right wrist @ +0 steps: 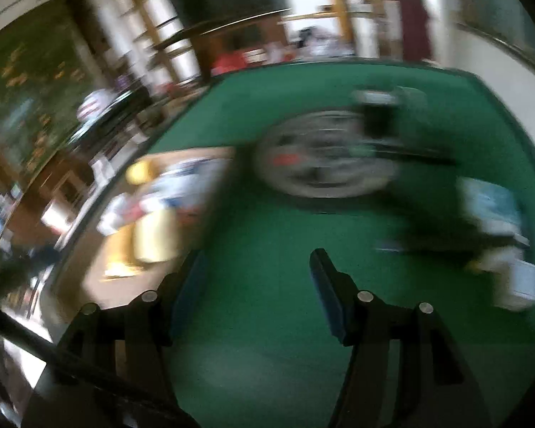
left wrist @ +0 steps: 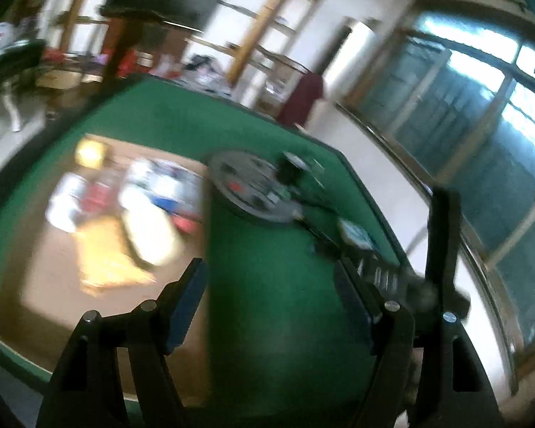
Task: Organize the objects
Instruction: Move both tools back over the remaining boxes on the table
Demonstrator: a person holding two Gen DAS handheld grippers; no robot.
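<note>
- Looking along both grippers, we see a green counter [left wrist: 267,285] with a brown cardboard box [left wrist: 46,285] on its left side.
- Our left gripper [left wrist: 267,285] is spread wide above the bare green, holding nothing.
- Our right gripper [right wrist: 256,278] is also parted, empty, over the same cloth.
- Inside the box lie white, yellow and red packages [left wrist: 146,228], too blurred for us to name.
- A round grey plate [left wrist: 256,185] sits beyond the grippers, right of the box, with small dark items on it, perhaps cables.
- A white-and-blue packet [right wrist: 495,210] lies near the right edge.
</note>
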